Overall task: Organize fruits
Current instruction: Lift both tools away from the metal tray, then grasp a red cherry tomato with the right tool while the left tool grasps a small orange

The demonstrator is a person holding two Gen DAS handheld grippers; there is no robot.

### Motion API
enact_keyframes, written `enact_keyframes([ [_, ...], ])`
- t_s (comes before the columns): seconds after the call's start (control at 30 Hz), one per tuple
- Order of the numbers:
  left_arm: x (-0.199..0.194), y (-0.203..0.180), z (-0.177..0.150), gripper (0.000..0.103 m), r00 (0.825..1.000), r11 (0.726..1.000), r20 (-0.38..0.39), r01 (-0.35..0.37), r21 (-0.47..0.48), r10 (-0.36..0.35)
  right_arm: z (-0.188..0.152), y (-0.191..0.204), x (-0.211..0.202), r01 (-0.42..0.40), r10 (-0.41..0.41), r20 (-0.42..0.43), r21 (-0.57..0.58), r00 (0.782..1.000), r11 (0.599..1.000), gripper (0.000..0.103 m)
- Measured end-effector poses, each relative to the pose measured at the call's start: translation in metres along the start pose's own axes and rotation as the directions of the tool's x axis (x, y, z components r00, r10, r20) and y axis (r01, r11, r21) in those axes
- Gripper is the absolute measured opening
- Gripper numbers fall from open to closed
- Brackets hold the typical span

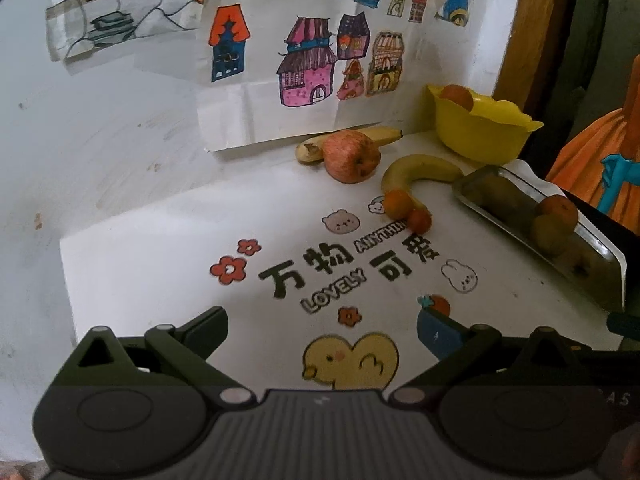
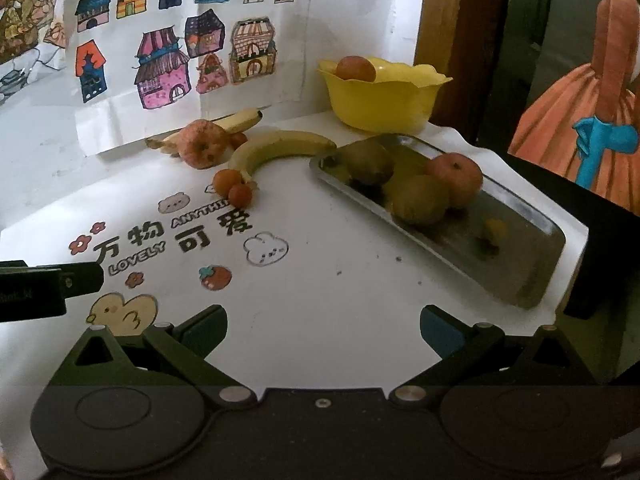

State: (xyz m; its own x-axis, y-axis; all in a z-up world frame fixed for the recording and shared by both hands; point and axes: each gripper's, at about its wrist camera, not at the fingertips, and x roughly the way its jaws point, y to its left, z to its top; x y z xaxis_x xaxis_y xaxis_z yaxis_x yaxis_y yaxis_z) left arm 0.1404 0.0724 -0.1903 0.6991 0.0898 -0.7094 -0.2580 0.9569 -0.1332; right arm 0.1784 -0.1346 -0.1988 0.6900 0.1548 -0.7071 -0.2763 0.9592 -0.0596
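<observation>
Both tongs—left tongs [image 1: 322, 330], right tongs [image 2: 323, 328]—gape wide, empty; rear banana [image 2: 236, 122] half-hidden behind apple [image 2: 202, 144].

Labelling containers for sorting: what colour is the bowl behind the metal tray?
Yellow; the bowl with a wavy rim shows best in the right wrist view.

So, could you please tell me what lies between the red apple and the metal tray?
A curved banana lies between the red apple and the metal tray, its far tip almost reaching the tray's corner; the right wrist view shows this best.
</observation>
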Motion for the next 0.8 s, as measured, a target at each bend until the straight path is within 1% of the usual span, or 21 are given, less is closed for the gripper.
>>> enact_keyframes([
  [0.13,0.014,-0.005,0.011,0.103,1.0,1.0,0.005,-0.006,-0.006,0.006,0.011,-0.004,0.016,-0.029,0.029,0.005,-0.004,1.0,1.0,0.102],
  [0.4,0.055,-0.014,0.044,0.103,1.0,1.0,0.013,-0.005,-0.001,0.005,0.037,-0.004,0.057,-0.142,0.142,-0.001,-0.075,0.99,0.987,0.102],
  [0.57,0.083,-0.011,0.061,0.103,1.0,0.999,-0.002,-0.021,-0.03,0.021,0.053,0.002,0.085,-0.205,0.204,-0.025,-0.146,0.979,0.968,0.094],
  [0.73,0.105,-0.013,0.072,0.102,1.0,1.0,-0.013,-0.02,-0.012,0.02,0.068,0.009,0.108,-0.268,0.267,-0.031,-0.211,0.963,0.94,0.083],
  [0.8,0.112,-0.016,0.075,0.102,1.0,1.0,-0.02,-0.01,-0.001,0.01,0.072,0.013,0.116,-0.29,0.289,-0.036,-0.234,0.957,0.928,0.078],
])
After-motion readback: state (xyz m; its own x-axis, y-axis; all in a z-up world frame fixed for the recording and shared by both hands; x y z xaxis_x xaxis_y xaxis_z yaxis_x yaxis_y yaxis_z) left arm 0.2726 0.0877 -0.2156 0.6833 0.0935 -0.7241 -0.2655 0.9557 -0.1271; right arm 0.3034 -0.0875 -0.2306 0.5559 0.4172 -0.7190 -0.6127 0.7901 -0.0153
